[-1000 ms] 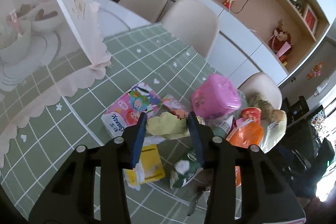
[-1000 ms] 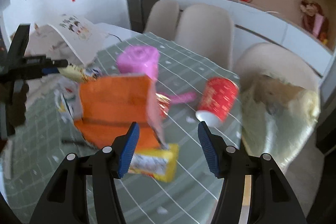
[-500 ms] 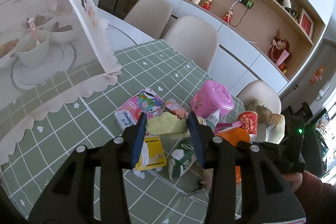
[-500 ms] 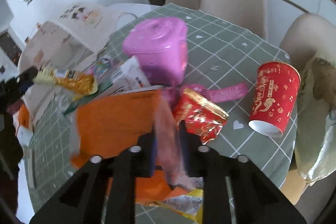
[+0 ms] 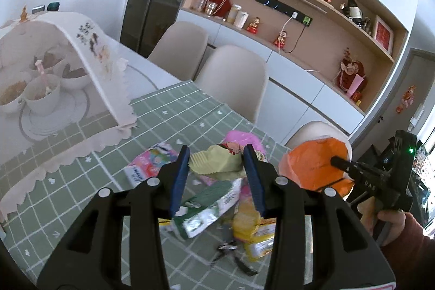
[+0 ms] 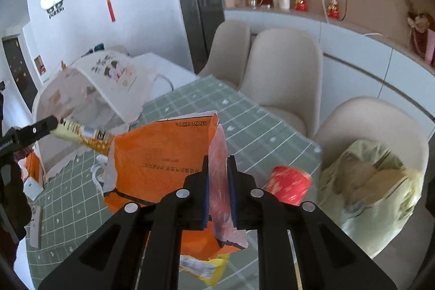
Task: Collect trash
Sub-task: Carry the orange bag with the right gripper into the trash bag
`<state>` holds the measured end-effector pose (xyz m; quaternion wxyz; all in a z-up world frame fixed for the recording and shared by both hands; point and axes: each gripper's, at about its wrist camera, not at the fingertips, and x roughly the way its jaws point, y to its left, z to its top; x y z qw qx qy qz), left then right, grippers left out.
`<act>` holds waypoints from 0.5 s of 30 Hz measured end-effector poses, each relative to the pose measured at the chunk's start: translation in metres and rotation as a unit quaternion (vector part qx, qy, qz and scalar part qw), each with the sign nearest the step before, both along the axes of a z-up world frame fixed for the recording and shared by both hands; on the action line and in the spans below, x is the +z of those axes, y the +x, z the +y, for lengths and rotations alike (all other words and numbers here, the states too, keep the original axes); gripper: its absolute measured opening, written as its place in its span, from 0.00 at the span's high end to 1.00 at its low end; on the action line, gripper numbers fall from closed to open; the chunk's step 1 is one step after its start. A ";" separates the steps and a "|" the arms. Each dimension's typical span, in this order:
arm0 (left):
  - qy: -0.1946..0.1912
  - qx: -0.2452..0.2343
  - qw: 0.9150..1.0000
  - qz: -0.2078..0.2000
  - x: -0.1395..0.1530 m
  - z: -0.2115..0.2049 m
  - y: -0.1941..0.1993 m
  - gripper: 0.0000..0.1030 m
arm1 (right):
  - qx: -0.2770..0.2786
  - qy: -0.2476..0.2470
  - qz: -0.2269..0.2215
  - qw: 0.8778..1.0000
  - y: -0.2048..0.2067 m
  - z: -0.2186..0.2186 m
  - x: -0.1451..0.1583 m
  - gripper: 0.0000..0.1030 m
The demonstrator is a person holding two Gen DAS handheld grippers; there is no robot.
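Left wrist view: gripping a pale yellow wrapper (image 5: 217, 162) between the blue pads of the left gripper (image 5: 216, 166), jaws closed on its two ends, wrapper lifted above the green checked tablecloth (image 5: 68, 189). Lying beneath on the cloth: a green-and-white packet (image 5: 206, 211), a yellow packet (image 5: 252, 230), a pink illustrated pack (image 5: 148, 165) and a pink plastic container (image 5: 242, 139), mostly hidden behind the wrapper. Standing at left under a sheer mesh food cover (image 5: 81, 67): white bowls (image 5: 40, 97). Showing at right, raised off the table: an orange bag (image 5: 312, 165) pinched by the right gripper (image 5: 337, 162).

Right wrist view: clamping a pinkish translucent fold of the orange bag (image 6: 168, 167) between the nearly shut jaws of the right gripper (image 6: 218, 192), bag hanging open-mouthed above the cloth, printed text upside down. Peeking out below the bag: the yellow packet (image 6: 206, 268). Lying on its side just right of the fingers: a red paper cup (image 6: 288, 188), blurred. Resting on the nearest beige chair (image 6: 375, 127): a pale yellow plastic bag (image 6: 375, 186) with something brown inside. Reaching in from the left edge: the left gripper (image 6: 54, 124), holding the yellow wrapper (image 6: 84, 136) out toward the orange bag, close to the bag's left edge; touching or not, hard to tell.
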<state>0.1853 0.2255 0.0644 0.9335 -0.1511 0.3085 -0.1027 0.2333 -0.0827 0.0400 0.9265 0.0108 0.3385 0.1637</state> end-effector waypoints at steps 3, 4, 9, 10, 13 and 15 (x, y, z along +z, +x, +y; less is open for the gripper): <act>0.002 0.005 1.000 -0.003 0.002 -0.022 0.001 0.62 | -0.002 0.000 -0.019 1.000 0.004 -0.030 0.008 0.87; 0.001 0.008 1.000 -0.001 0.002 -0.033 0.003 0.62 | -0.003 -0.003 -0.026 1.000 0.008 -0.044 0.013 0.87; -0.002 -0.009 1.000 0.011 0.006 -0.091 0.025 0.62 | -0.040 -0.009 -0.046 0.998 0.030 -0.131 0.026 0.87; -0.002 -0.017 1.000 0.010 0.007 -0.106 0.031 0.62 | -0.057 -0.009 -0.045 0.997 0.035 -0.158 0.028 0.87; -0.013 -0.058 0.998 0.005 0.012 -0.163 0.053 0.62 | -0.094 -0.031 -0.049 0.994 0.040 -0.213 0.027 0.87; -0.021 -0.092 0.996 0.004 0.011 -0.208 0.072 0.62 | -0.122 -0.052 -0.053 0.990 0.042 -0.249 0.026 0.87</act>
